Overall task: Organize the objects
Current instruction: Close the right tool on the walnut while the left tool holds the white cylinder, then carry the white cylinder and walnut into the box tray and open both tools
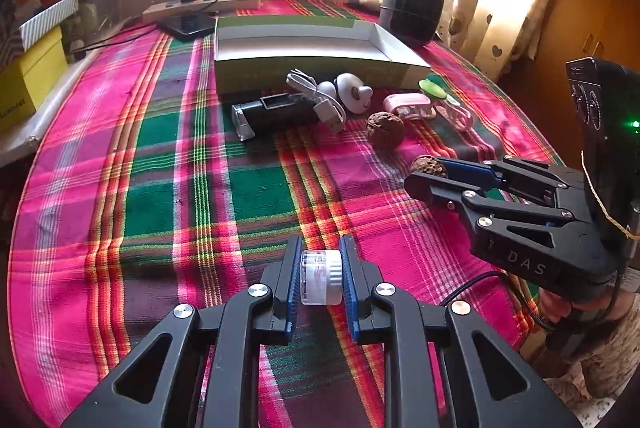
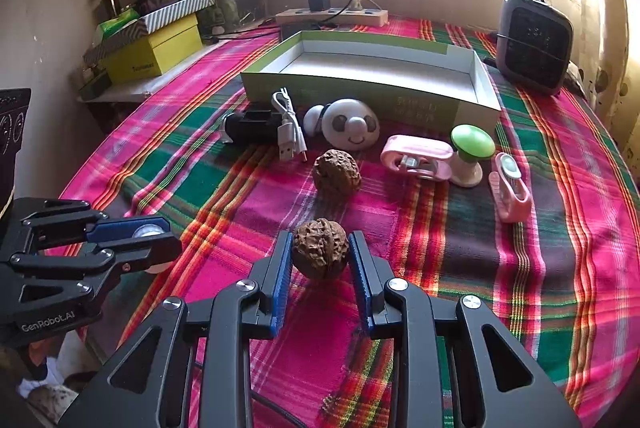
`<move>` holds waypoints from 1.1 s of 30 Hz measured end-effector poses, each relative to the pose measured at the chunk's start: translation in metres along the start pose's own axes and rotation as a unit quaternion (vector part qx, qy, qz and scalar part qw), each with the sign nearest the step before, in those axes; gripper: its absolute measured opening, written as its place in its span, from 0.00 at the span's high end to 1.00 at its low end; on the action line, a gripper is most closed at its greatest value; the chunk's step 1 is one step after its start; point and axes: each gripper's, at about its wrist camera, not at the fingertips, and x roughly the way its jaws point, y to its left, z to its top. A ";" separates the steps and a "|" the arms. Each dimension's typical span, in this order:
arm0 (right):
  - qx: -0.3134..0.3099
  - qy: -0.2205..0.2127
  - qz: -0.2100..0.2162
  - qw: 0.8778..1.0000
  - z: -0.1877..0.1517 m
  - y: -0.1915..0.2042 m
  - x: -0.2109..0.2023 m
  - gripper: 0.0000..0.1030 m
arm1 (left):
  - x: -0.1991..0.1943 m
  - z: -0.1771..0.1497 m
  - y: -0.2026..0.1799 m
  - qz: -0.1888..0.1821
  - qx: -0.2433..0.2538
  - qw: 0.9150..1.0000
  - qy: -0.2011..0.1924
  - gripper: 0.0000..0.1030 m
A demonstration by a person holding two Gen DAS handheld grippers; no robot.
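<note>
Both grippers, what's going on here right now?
A person is tidying a plaid-covered table with two handheld grippers. The left gripper is shut on a small clear cap; the right gripper is shut on a walnut. The open box at the back is empty. A second walnut, a cable and other small items lie in front of it.

Two walnuts (image 2: 337, 171), two pink clips (image 2: 416, 156).
</note>
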 end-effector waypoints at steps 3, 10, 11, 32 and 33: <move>-0.003 0.000 0.001 1.000 0.002 0.000 0.002 0.71 | 0.002 0.005 -0.001 0.000 0.001 1.000 -0.003 0.83; -0.002 0.000 0.002 1.000 0.003 0.000 0.003 0.71 | 0.007 0.002 0.001 -0.001 -0.008 1.000 0.008 0.83; -0.001 -0.001 0.001 1.000 0.003 0.000 0.003 0.71 | 0.006 0.000 0.002 -0.002 -0.009 1.000 0.008 0.83; 0.001 -0.008 0.005 1.000 0.006 0.001 -0.002 0.71 | -0.002 0.006 0.002 0.008 -0.010 1.000 -0.011 0.84; 0.001 -0.009 0.005 1.000 0.008 0.001 -0.003 0.71 | -0.002 0.010 0.003 0.009 -0.012 1.000 -0.014 0.84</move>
